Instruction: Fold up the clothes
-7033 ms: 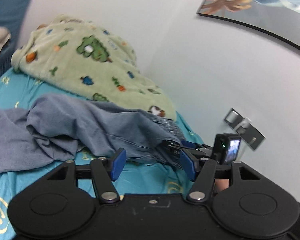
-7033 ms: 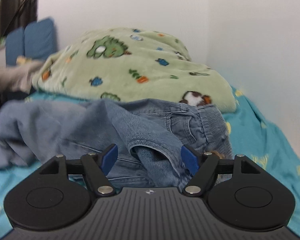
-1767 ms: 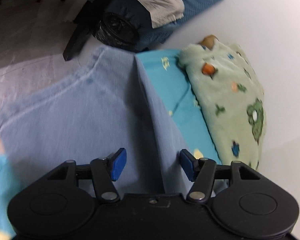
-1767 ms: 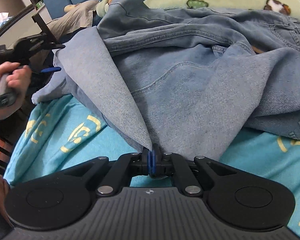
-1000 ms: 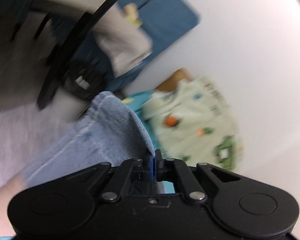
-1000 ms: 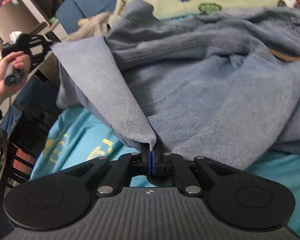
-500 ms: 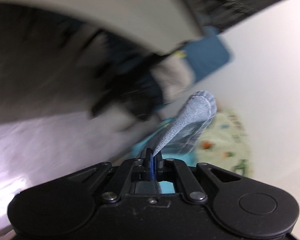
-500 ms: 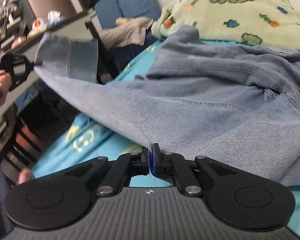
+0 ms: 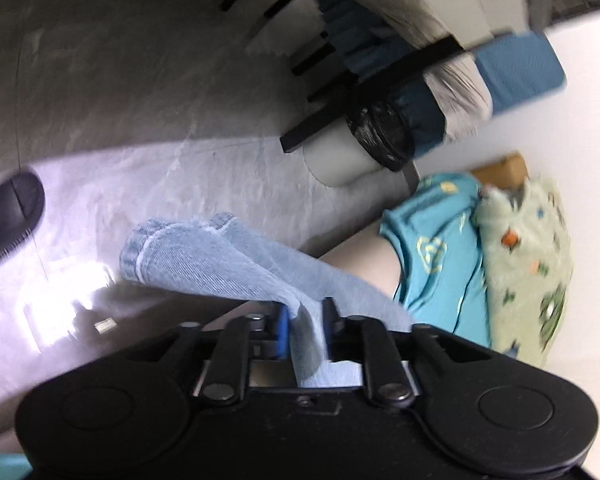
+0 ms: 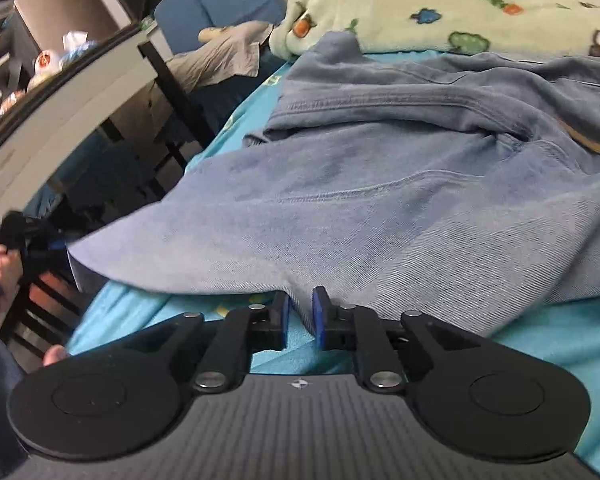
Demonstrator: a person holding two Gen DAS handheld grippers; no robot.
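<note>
Blurred jeans point(image 9: 204, 264) hem, perhaps frayed; black sandal point(image 9: 8, 216) cut off at left edge.

Both our hand-held grippers are letting go of the jeans.

A second ago each was clamped on denim; now our left hand-held gripper point(image 9: 303, 322) opens around the jeans point(image 10: 400, 200) leg hem, while our right hand-held gripper point(image 10: 300, 312) opens, the fabric edge slipped just clear of it.

This is a bedroom in a home. A bed with a turquoise sheet printed with yellow smiley faces point(image 10: 540, 340) carries a pale green fleece blanket with cartoon animals point(image 10: 440, 4). Blue square cushions point(image 10: 228, 4) lean against the white wall, and a cluttered white desk with black legs point(image 10: 72, 96) stands beside the bed on a grey marbled floor point(image 9: 140, 100).
</note>
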